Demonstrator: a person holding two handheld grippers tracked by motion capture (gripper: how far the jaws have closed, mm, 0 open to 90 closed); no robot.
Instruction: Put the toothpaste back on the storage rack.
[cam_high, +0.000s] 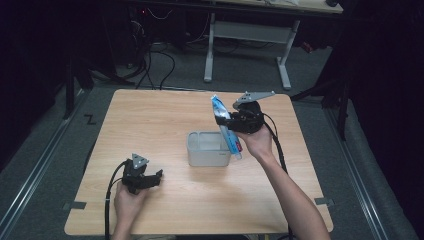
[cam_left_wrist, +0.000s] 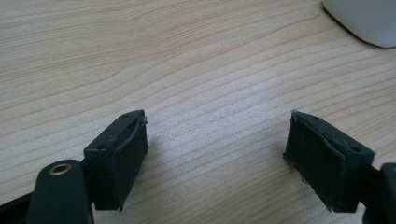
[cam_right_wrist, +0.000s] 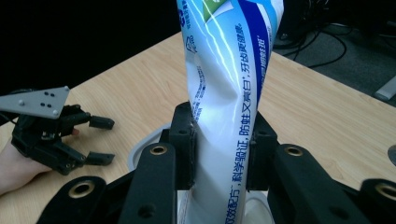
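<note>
1. High view: right gripper (cam_high: 231, 121) clamped on toothpaste tube (cam_high: 223, 120), held above white container (cam_high: 207, 149) at 12 o'clock of it.
2. Tube is light, soft, slick; grip mid-body (cam_right_wrist: 224, 116).
3. Left gripper (cam_left_wrist: 215, 158) jaws apart, idle at 8 o'clock.

One toothpaste tube (cam_high: 226, 127) above one white tub (cam_high: 207, 149) at mid-desk (cam_high: 200, 200); two tools, left (cam_high: 150, 176) and right (cam_high: 231, 120), flank the tub.

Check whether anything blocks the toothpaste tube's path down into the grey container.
Nothing visible does. The right gripper holds the toothpaste tube over the grey container, whose open top looks empty; the left gripper waits apart on the table.
</note>
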